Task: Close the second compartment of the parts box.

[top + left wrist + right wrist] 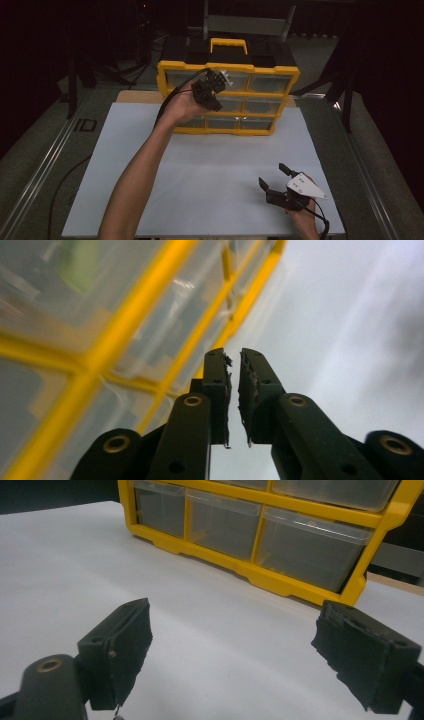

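Organizer [260,92] stands upright at the table's [210,165] far edge, drawers facing us. Left gripper [212,90], jaws nearly shut on nothing, hovers right at its drawer fronts; right gripper [275,179], jaws spread wide, waits well back.

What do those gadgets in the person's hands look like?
Each hand holds a black two-jawed tool. The left tool trails a black cable; its inner pads look rough and frayed, with brass-coloured rivets. The right tool carries a grey three-cornered plate on top. The forearms are bare, with no sleeves.
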